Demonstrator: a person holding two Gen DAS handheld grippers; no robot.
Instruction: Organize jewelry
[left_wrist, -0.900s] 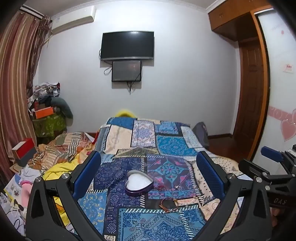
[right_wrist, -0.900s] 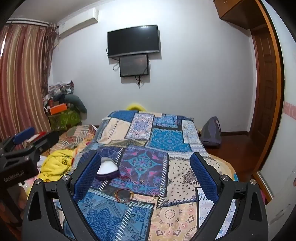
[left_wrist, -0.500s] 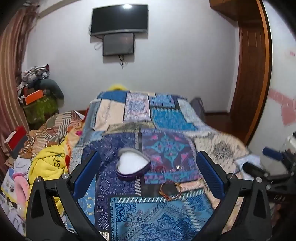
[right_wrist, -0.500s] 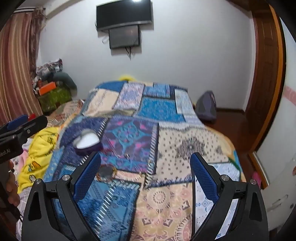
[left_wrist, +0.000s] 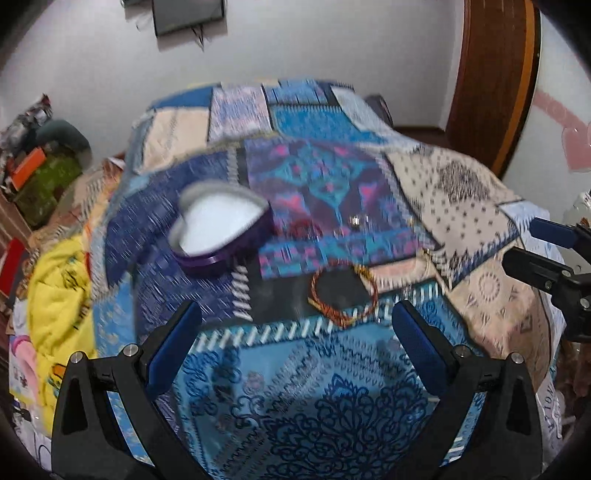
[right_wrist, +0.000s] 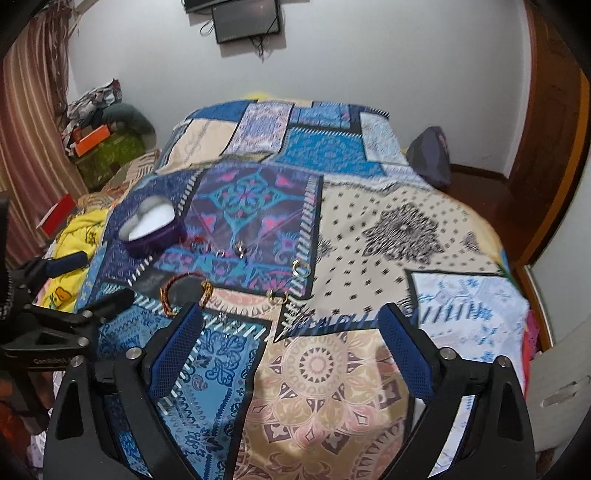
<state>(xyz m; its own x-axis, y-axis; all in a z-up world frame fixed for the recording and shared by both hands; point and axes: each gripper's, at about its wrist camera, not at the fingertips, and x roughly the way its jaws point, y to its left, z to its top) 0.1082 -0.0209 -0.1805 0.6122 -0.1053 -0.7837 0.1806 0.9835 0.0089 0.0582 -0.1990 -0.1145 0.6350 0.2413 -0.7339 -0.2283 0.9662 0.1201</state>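
From the left wrist, a purple heart box (left_wrist: 221, 232) sits open on the patchwork bedspread (left_wrist: 325, 413), showing only white inside. A red-gold bracelet (left_wrist: 343, 288) lies right of it. The left gripper (left_wrist: 295, 343) tilts down, fingers spread wide, holding nothing.

From the right wrist, small gold rings (right_wrist: 301, 267) lie right of the bracelet (right_wrist: 186, 291). The right gripper (right_wrist: 291, 350) tilts down, fingers spread, empty. The writing on the left gripper is too cut off to read.
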